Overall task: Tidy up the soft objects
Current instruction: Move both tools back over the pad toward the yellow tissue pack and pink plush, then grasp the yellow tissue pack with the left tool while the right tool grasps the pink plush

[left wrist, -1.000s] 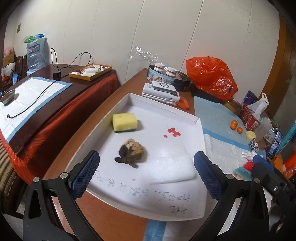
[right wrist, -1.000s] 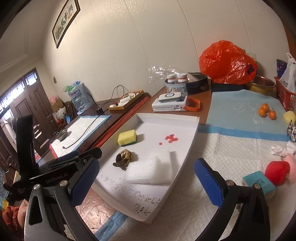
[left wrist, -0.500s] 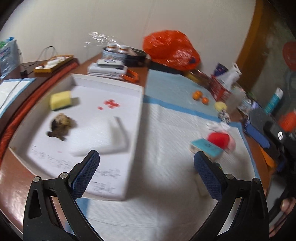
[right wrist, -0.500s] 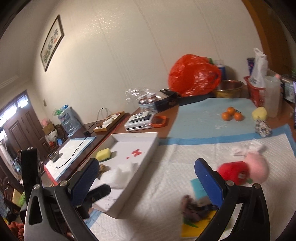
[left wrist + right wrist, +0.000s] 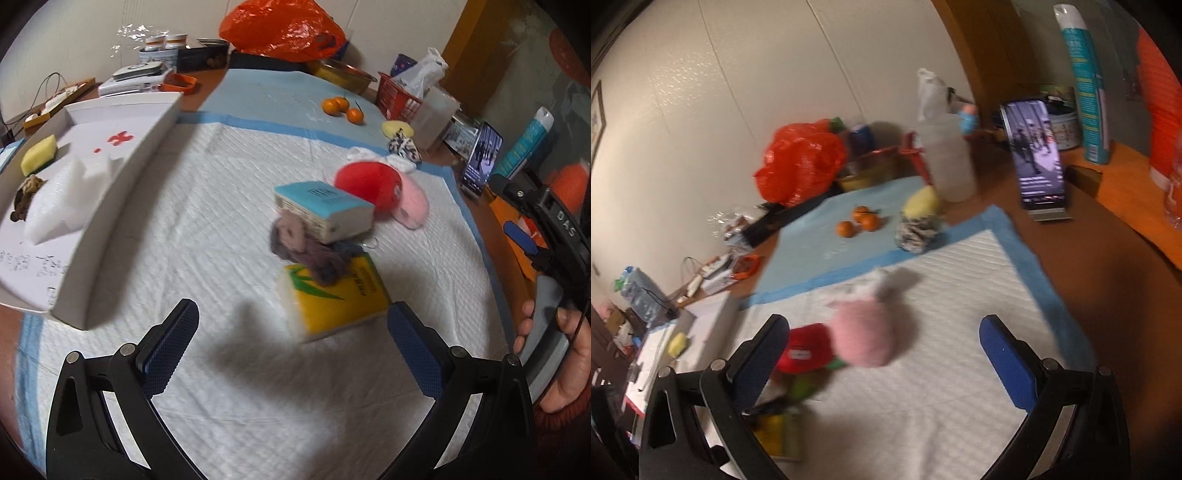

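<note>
1. Far left, the white tray [image 5: 110, 206] holds a yellow sponge [image 5: 38, 155] and white foam [image 5: 70, 192].
2. The left hand-held gripper [image 5: 291, 343] hangs spread wide, empty, over the white pad [image 5: 207, 229].
3. A yellow tissue pack [image 5: 334, 299] lies ahead, brown knit [image 5: 306, 251] on it, touching.
4. The right hand-held gripper [image 5: 882, 354] gapes wide around a pink plush [image 5: 866, 338], beside a red plush [image 5: 805, 352].
</note>
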### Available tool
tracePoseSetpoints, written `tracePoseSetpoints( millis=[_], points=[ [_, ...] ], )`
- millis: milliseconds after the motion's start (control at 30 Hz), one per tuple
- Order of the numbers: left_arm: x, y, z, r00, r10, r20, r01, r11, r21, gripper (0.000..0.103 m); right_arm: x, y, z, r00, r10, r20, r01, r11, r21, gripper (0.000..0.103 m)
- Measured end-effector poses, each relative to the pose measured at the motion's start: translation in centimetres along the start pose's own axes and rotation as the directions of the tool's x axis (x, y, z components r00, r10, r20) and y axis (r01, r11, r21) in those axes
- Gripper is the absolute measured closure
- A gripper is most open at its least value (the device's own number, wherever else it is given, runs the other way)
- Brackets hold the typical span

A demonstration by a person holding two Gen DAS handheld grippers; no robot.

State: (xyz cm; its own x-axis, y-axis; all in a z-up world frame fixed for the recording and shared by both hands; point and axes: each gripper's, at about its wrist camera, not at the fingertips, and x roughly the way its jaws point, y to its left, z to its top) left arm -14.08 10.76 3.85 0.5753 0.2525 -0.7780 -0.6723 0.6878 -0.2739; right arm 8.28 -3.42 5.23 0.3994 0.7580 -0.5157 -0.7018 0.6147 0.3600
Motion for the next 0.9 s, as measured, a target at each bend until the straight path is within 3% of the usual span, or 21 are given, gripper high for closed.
tracePoseSetpoints(
  millis=[100, 233, 367, 433, 633, 667, 700, 733, 767, 900],
  points=[
    [0.9, -1.6, 0.1, 1.000, 0.001, -0.001, -0.001, 1.000, 0.019, 0.000, 0.9, -1.4, 0.3, 0.999, -0.035, -0.026, 0.033, 0.998, -0.060, 0.000],
    [2.5, -3.2, 0.7, 0.999, 0.036, 0.002, -0.036, 0.999, 0.035, 0.000, 2.6, -1.3, 0.4, 0.997, -0.007, -0.082, -0.008, 0.985, -0.175, 0.000],
    [3.6, -3.4, 0.8, 0.996, 0.088, -0.004, -0.088, 0.996, 0.018, 0.001, 6.3, 0.1, -0.4, 0.972, 0.014, -0.234, -0.074, 0.966, -0.247, 0.000],
    [3.8, -2.9, 0.6, 0.994, 0.108, -0.010, -0.108, 0.994, 0.001, 0.009, 7.8, 0.7, -0.9, 0.961, 0.019, -0.275, -0.093, 0.962, -0.258, 0.000],
    [3.0, -1.6, 0.3, 0.998, 0.064, -0.001, -0.064, 0.997, -0.043, 0.039, 10.0, 3.1, -1.7, 0.950, 0.029, -0.310, -0.142, 0.927, -0.346, 0.010],
    [2.7, -1.6, 0.2, 0.998, 0.059, 0.007, -0.059, 0.998, -0.033, 0.047, 10.4, 3.4, -1.8, 0.950, 0.019, -0.313, -0.139, 0.921, -0.365, 0.019],
    [2.6, -1.7, 0.2, 0.998, 0.059, 0.011, -0.058, 0.998, -0.025, 0.051, 10.8, 3.6, -2.0, 0.946, 0.013, -0.325, -0.142, 0.916, -0.375, 0.036],
    [2.4, -1.7, 0.1, 0.998, 0.060, 0.015, -0.060, 0.998, -0.019, 0.053, 11.1, 3.6, -2.1, 0.942, 0.011, -0.336, -0.145, 0.916, -0.375, 0.039],
    [2.3, -1.6, 0.0, 0.998, 0.059, 0.016, -0.058, 0.998, -0.016, 0.056, 10.9, 3.5, -2.1, 0.948, 0.009, -0.319, -0.139, 0.912, -0.385, 0.054],
    [1.8, -1.0, -0.1, 0.999, 0.051, 0.015, -0.051, 0.998, -0.024, 0.063, 10.1, 2.4, -1.9, 0.942, 0.042, -0.332, -0.158, 0.930, -0.333, 0.055]
  ],
)
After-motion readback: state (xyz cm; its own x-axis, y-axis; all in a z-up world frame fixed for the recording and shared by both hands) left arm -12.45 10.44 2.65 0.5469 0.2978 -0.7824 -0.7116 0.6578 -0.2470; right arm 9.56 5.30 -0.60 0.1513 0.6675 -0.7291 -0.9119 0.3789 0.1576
